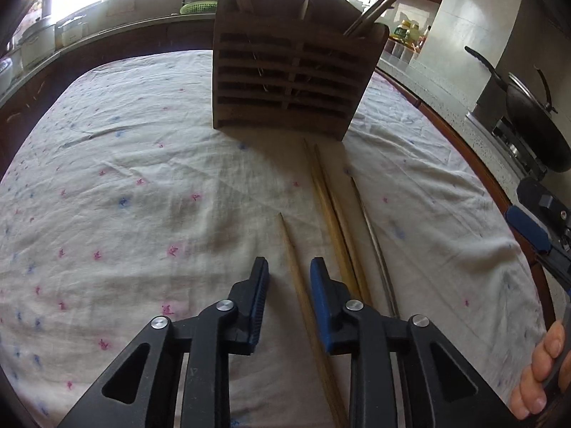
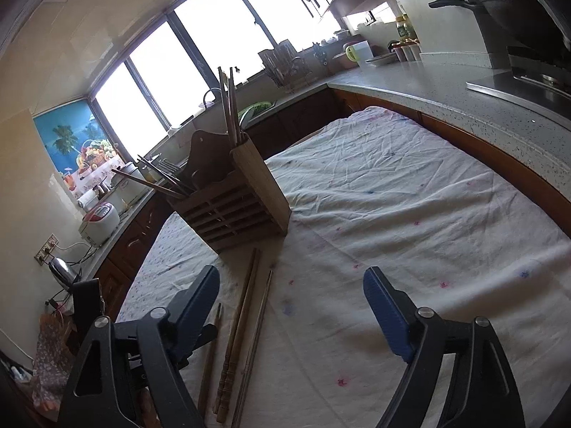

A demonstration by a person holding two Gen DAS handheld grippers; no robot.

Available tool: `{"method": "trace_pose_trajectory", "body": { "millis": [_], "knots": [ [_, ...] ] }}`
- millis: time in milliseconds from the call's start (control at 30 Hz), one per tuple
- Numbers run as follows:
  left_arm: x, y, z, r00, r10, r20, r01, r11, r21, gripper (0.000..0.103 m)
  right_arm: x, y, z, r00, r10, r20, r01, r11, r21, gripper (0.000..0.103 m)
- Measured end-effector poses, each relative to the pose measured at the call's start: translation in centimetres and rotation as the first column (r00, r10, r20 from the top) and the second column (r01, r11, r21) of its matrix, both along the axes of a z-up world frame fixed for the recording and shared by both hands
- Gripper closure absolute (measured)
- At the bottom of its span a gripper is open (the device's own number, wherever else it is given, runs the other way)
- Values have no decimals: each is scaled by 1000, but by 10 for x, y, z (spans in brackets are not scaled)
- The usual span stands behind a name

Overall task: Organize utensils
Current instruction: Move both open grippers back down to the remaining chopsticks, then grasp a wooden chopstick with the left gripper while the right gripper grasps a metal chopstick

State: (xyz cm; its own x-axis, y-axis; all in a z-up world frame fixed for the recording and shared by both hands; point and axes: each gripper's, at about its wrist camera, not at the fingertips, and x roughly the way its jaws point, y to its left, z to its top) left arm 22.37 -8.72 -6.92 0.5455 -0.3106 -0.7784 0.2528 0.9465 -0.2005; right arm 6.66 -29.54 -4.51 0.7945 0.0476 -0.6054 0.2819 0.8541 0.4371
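In the left wrist view, the left gripper (image 1: 289, 280) fills the lower centre of the frame, its jaws parted, with a single pale chopstick (image 1: 303, 296) lying on the cloth-covered tabletop (image 1: 125, 196) between the fingers; neither pad visibly touches it. Just to the right lie a pair of chopsticks (image 1: 333, 221) and a thinner dark one (image 1: 374, 246). The slatted wooden utensil holder (image 1: 289, 82) stands upright at upper centre with sticks in it. In the right wrist view, the right gripper (image 2: 291, 297) spreads wide and empty across the bottom of the frame, above the cloth. The loose chopsticks lie left of centre, pointing toward the holder at centre left.
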Motion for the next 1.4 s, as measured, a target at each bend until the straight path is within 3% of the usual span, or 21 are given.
{"method": "trace_pose_trajectory", "body": {
  "millis": [67,167,300,433,533,667,867,1000,1167,1400],
  "knots": [
    [0,5,-2,1000,-25,-1,25,1000,-2,88,6,1,-5,1000,18,-24,-18,1000,7,41],
    [-5,19,0,999,-49,-1,49,999,9,89,16,7,-12,996,56,-65,-56,998,7,50],
    [-9,42,2,999,-53,5,52,998,46,91,32,20,-22,988,115,-107,-115,993,9,55],
    [-6,56,4,999,-22,-23,22,1000,-7,91,53,34,-34,973,165,-158,-167,986,1,60],
    [-2,54,5,1000,-14,-27,14,1000,-18,90,71,44,-44,960,189,-208,-197,980,-20,70],
    [5,44,0,998,-21,-54,22,999,23,87,95,53,-59,937,204,-285,-230,971,-62,78],
    [11,27,-5,999,-17,-32,19,996,91,87,115,64,-64,923,205,-325,-265,952,-154,80],
    [9,19,-5,1000,-13,1,13,990,138,95,119,78,-65,915,198,-352,-298,919,-257,81],
    [10,28,-5,1000,1,-5,0,997,81,99,118,78,-63,912,204,-357,-307,915,-262,96],
    [-3,59,13,1000,28,2,-27,997,-72,99,95,66,-40,937,229,-266,-270,954,-132,99]
  ]
}}
